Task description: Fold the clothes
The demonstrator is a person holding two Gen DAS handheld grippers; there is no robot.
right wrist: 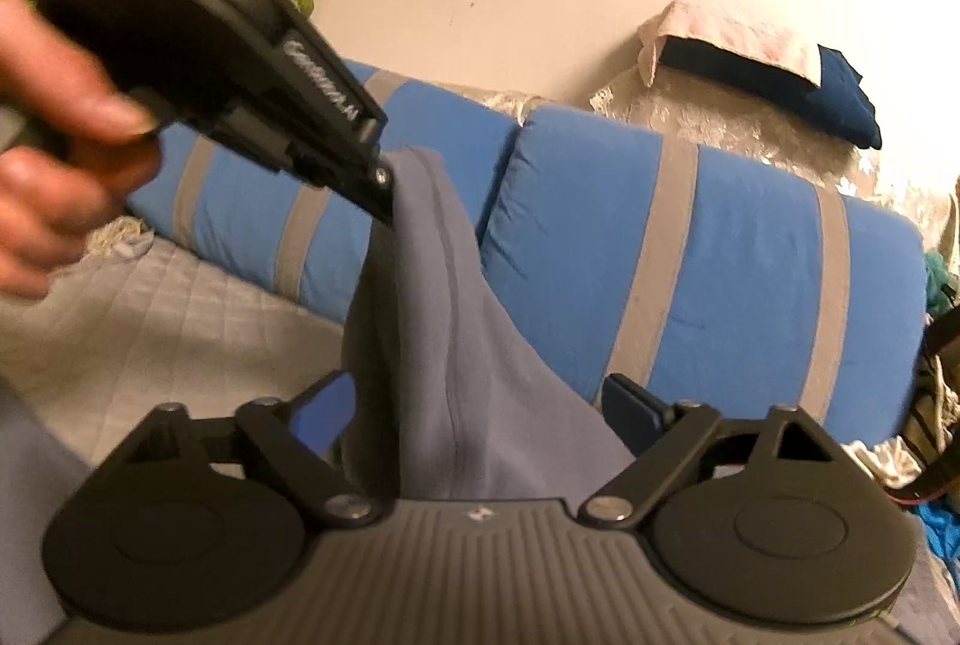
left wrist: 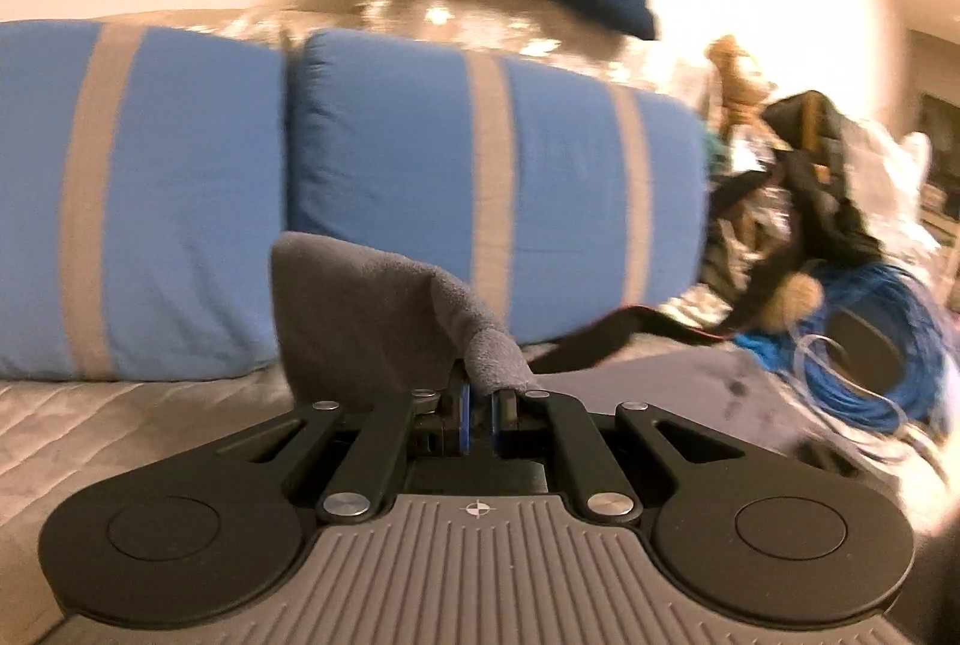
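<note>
A grey garment (right wrist: 432, 321) hangs over the bed, lifted by one edge. My left gripper (right wrist: 384, 192), held by a hand (right wrist: 54, 153), is shut on the top of that edge. In the left wrist view the same cloth (left wrist: 372, 303) stands up from the shut left gripper (left wrist: 478, 405). My right gripper (right wrist: 480, 405) sits lower on the hanging fabric. Its jaws stand wide apart with the cloth between them, and the fingers (right wrist: 630, 405) do not press on it.
Two blue pillows with grey stripes (right wrist: 720, 273) lie against the wall on a quilted bed cover (right wrist: 168, 321). A folded dark blue and beige stack (right wrist: 780, 69) rests behind them. A blue cable coil (left wrist: 870, 345) and a black bag (left wrist: 816, 177) clutter the right side.
</note>
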